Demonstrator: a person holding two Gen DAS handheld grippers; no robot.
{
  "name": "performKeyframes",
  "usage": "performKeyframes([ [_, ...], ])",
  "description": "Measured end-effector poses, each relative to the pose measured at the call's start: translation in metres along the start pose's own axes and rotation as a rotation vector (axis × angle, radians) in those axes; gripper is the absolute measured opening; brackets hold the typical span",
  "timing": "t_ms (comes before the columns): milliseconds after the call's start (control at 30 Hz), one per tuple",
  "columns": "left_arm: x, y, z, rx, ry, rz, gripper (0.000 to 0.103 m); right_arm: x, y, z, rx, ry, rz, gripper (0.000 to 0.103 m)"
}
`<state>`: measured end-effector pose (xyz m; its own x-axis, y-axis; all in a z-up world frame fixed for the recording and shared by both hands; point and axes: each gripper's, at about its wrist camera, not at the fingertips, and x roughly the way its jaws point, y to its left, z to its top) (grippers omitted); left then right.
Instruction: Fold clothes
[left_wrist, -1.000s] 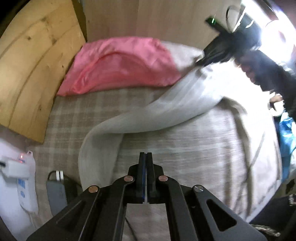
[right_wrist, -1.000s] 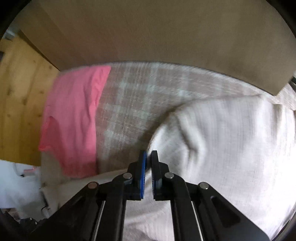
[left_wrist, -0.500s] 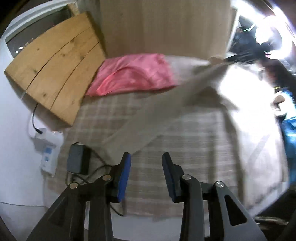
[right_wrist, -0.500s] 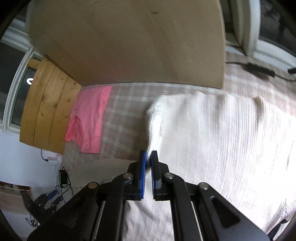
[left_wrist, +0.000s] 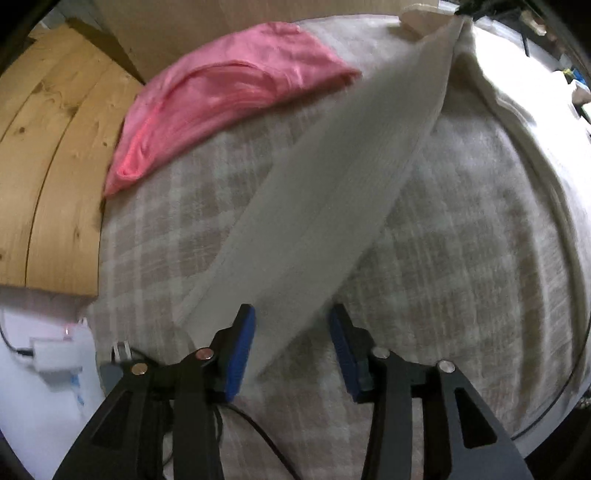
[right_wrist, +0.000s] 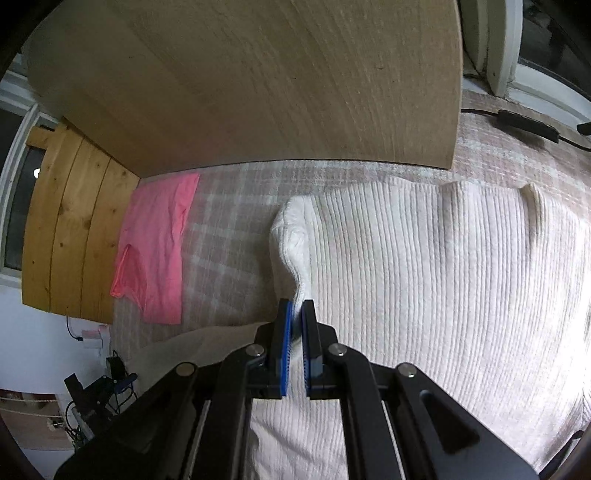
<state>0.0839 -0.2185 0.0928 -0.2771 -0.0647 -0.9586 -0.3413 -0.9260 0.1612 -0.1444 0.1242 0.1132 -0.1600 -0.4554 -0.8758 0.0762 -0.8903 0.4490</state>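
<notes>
A white ribbed sweater (right_wrist: 424, 266) lies spread on the plaid bed cover. My right gripper (right_wrist: 295, 314) is shut on a raised fold at the sweater's left edge. In the left wrist view the sweater's long sleeve (left_wrist: 332, 195) stretches taut from the far right down to my left gripper (left_wrist: 291, 343). That gripper is open, its blue pads either side of the sleeve's end. A pink shirt (left_wrist: 221, 92) lies folded at the head of the bed and also shows in the right wrist view (right_wrist: 159, 243).
The plaid bed cover (left_wrist: 461, 240) spans the bed. A wooden headboard (right_wrist: 258, 81) stands behind it and a pine panel (left_wrist: 48, 158) at the left. A power strip and cables (left_wrist: 55, 354) lie beside the bed's left edge.
My left gripper has opened and closed in on the sleeve's end, which now lies between its pads. The right gripper has lifted the sweater's edge, pulling the sleeve straight.
</notes>
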Motion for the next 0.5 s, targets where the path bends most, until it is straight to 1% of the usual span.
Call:
performKeyframes([
  [33,0.001,0.004,0.0,-0.006,-0.001,-0.025,0.044,0.001,0.002,0.001,-0.001,0.0,-0.002,0.005],
  [100,0.003,0.012,0.001,-0.019,-0.003,-0.076,0.037,0.003,0.008,0.003,-0.004,0.001,-0.005,0.005],
  [133,0.002,0.015,0.001,-0.024,-0.009,-0.086,0.022,0.005,0.01,0.004,-0.009,0.003,-0.005,0.005],
  [167,0.001,0.018,0.001,-0.029,-0.016,-0.09,0.011,0.006,0.013,0.004,-0.013,0.005,-0.005,0.005],
  [267,-0.007,0.025,0.0,-0.065,-0.028,-0.124,0.009,0.007,0.021,0.006,-0.04,0.012,-0.002,0.005],
  [300,-0.016,0.025,-0.002,-0.075,-0.044,-0.138,0.009,0.007,0.024,0.006,-0.052,0.015,0.001,0.005],
  [400,-0.053,0.017,-0.008,-0.09,-0.107,-0.168,0.008,0.0,0.025,0.011,-0.067,0.019,0.023,0.005],
  [500,-0.104,-0.016,-0.019,-0.082,-0.163,-0.199,0.008,-0.008,0.025,0.018,-0.091,0.019,0.042,0.005],
])
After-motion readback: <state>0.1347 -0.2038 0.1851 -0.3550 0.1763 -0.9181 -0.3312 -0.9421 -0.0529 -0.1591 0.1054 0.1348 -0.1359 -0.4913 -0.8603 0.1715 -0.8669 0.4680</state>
